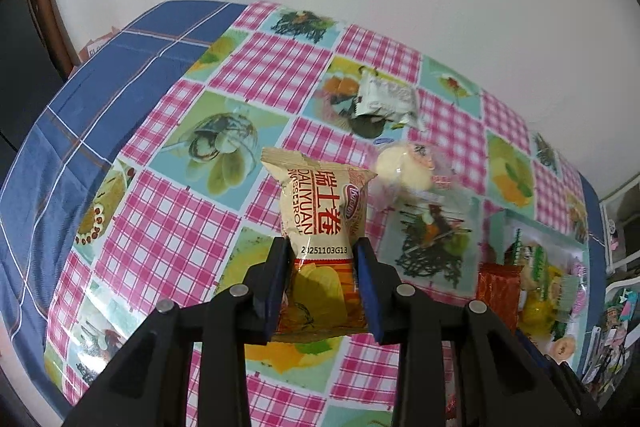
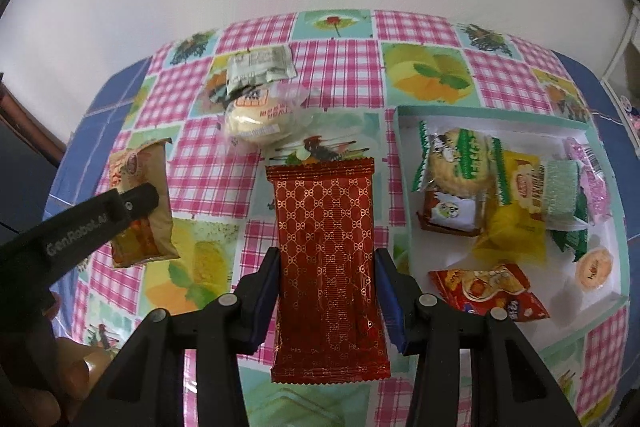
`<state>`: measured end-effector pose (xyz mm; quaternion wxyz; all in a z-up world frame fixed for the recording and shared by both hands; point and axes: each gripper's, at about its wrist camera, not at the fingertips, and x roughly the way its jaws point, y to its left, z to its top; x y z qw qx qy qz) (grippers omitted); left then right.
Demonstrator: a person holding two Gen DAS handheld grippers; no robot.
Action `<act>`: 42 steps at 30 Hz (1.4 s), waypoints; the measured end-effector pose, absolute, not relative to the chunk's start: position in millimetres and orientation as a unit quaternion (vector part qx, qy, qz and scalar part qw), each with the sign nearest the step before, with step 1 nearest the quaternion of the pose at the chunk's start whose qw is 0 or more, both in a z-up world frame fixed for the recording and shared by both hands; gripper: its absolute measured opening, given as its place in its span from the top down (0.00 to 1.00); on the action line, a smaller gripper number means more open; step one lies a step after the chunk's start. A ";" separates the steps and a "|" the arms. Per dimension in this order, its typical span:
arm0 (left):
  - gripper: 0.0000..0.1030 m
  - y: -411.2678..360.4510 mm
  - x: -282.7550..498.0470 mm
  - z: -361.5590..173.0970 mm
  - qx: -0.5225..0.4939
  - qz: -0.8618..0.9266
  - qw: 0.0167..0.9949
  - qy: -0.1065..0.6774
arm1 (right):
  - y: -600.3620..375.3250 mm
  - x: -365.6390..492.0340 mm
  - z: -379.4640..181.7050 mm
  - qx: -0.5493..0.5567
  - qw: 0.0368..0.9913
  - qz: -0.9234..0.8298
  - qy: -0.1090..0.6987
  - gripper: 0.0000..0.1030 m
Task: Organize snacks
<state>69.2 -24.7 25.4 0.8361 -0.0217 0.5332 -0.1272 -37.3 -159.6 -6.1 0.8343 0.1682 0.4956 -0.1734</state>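
At frame centre, your left gripper (image 1: 322, 269) clamps a Swiss roll (image 1: 322, 223); your right gripper (image 2: 326, 291) clamps a red bar (image 2: 328, 267) (tray (image 2: 404, 131) right). Slick wrappers may slip.

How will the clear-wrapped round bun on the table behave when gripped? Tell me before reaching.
The round bun looks soft, so it will probably squash under firm pads. Its loose clear film may crinkle and slip. Lying flat on the tablecloth, it seems unlikely to roll.
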 end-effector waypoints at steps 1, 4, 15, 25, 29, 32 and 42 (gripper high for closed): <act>0.66 -25.8 68.3 27.8 -0.024 -0.129 0.837 0.531 | -161.0 -39.4 -4.4 0.171 0.834 -0.174 0.494 0.53; 0.66 -29.7 63.6 33.5 -0.021 -0.133 0.841 0.524 | -166.4 -42.9 -1.7 0.177 0.834 -0.178 0.492 0.53; 0.66 -58.6 41.4 51.0 -0.004 -0.155 0.851 0.503 | -196.5 -57.9 12.5 0.198 0.836 -0.194 0.474 0.53; 0.66 -108.7 9.9 59.0 0.038 -0.197 0.850 0.488 | -250.7 -88.6 23.1 0.235 0.826 -0.239 0.453 0.53; 0.66 -133.4 -9.0 57.6 0.065 -0.220 0.844 0.484 | -276.0 -105.1 24.6 0.250 0.818 -0.264 0.445 0.53; 0.66 -149.6 -22.6 56.8 0.079 -0.239 0.839 0.482 | -295.2 -118.5 23.9 0.263 0.811 -0.281 0.440 0.53; 0.66 -207.5 -67.3 51.3 0.118 -0.315 0.815 0.472 | -346.9 -159.5 19.8 0.296 0.790 -0.325 0.428 0.52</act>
